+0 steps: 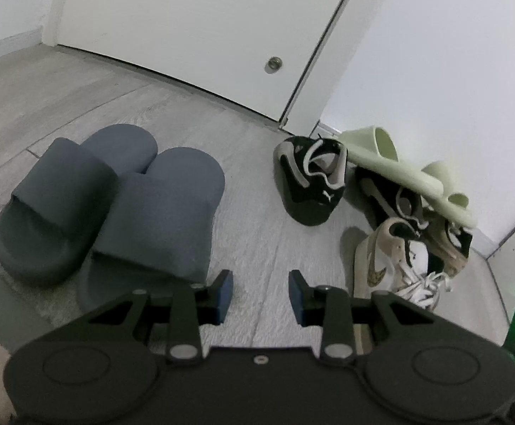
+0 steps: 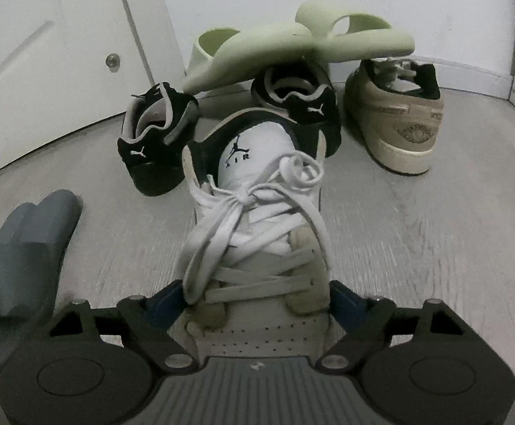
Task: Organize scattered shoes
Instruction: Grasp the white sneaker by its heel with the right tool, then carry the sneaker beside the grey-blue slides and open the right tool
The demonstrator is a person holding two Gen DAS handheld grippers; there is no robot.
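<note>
My right gripper (image 2: pixel 255 302) is shut on a white and tan lace-up sneaker (image 2: pixel 257 212), its blue pads pressing both sides near the toe. That same sneaker (image 1: pixel 388 265) shows at the right of the left wrist view. Beyond it stand two black sneakers (image 2: pixel 158 141) (image 2: pixel 300 106), a matching tan sneaker (image 2: pixel 395 120) and two pale green slides (image 2: pixel 292 46) lying on top of them. My left gripper (image 1: pixel 260 294) is open over bare floor, with nothing between its fingers. A pair of dark blue-grey slides (image 1: pixel 108 205) lies side by side just to its left.
A white door (image 1: pixel 186 17) with a round metal stop (image 1: pixel 273 64) closes the far side, and a white wall (image 1: pixel 452 71) runs along the right. The grey wood floor (image 1: pixel 250 219) is open between the blue slides and the black sneaker (image 1: pixel 310 180).
</note>
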